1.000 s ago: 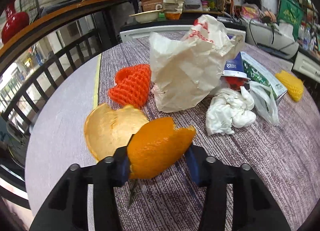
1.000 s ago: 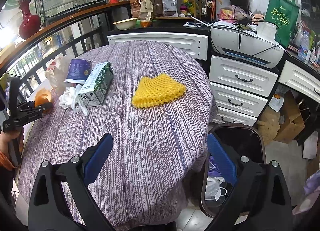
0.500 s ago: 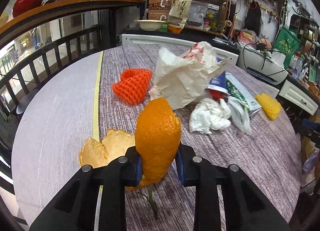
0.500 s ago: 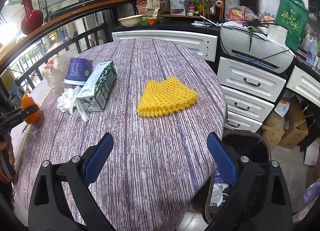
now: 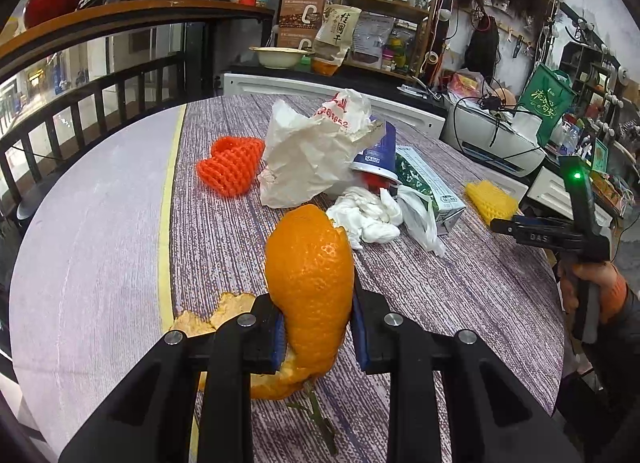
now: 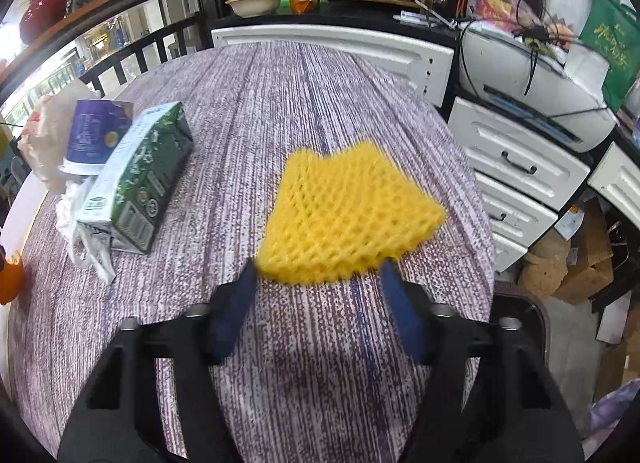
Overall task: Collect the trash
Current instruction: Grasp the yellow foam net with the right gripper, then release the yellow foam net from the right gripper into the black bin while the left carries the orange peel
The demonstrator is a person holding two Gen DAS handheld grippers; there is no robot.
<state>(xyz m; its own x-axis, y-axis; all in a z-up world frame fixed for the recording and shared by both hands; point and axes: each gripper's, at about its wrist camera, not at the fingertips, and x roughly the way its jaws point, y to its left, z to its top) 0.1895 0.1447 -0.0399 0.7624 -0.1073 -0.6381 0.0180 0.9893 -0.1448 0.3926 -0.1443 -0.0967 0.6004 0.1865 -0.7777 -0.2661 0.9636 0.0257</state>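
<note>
At lower centre the left gripper (image 5: 314, 337) pinches an orange peel (image 5: 310, 287) – its lower end is hidden behind the fingers. The right gripper (image 6: 316, 303) is closing, blurred, jaws either side of the yellow net's (image 6: 348, 215) near edge – contact unclear. A carton (image 6: 140, 179) lies at upper left.

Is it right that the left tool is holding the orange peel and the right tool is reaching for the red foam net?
Not quite: the right tool, closing, reaches for the yellow foam net, as the right wrist view shows. The left tool does hold the orange peel.
</note>
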